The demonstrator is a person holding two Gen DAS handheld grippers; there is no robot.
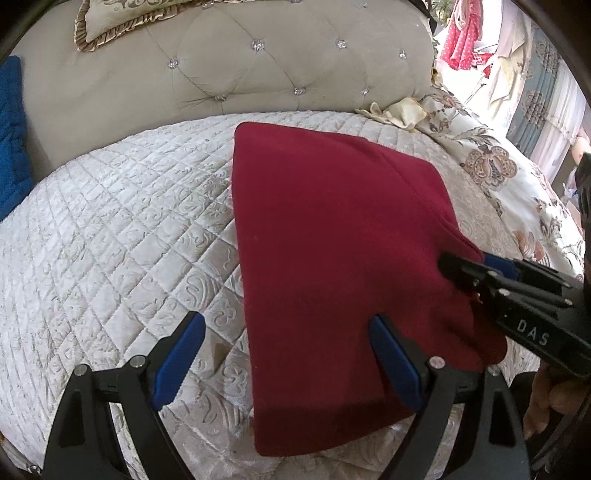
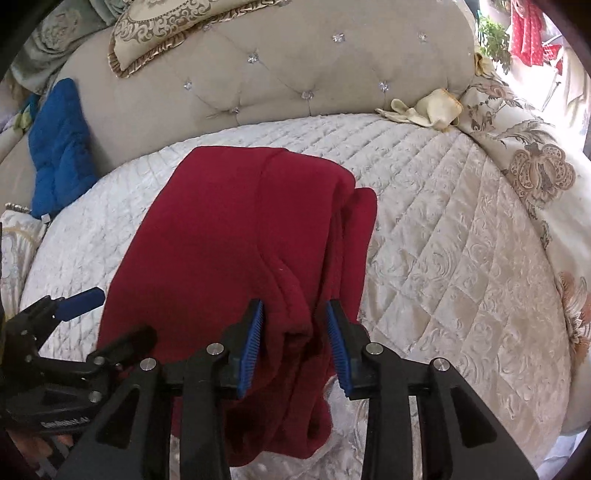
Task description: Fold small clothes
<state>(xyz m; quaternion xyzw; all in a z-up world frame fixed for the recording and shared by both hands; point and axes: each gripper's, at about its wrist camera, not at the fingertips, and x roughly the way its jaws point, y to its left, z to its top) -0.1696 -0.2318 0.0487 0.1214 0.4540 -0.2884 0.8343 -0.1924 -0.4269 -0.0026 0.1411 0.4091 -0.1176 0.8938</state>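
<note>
A dark red garment (image 1: 332, 236) lies folded on the white quilted bed (image 1: 122, 236). My left gripper (image 1: 288, 354) is open, its jaws wide apart over the garment's near left edge, holding nothing. My right gripper (image 2: 295, 343) has its blue pads on either side of a bunched fold at the garment's (image 2: 229, 243) near right corner; whether the pads pinch the cloth is not clear. The right gripper also shows in the left wrist view (image 1: 476, 273), at the garment's right edge. The left gripper shows in the right wrist view (image 2: 74, 306) at the lower left.
A tufted grey headboard (image 1: 258, 70) rises behind the bed. A blue cloth (image 2: 59, 147) leans at the left. A floral duvet (image 2: 535, 177) and a cream cloth (image 2: 428, 109) lie at the right. A gold-trimmed pillow (image 2: 162, 33) sits on top.
</note>
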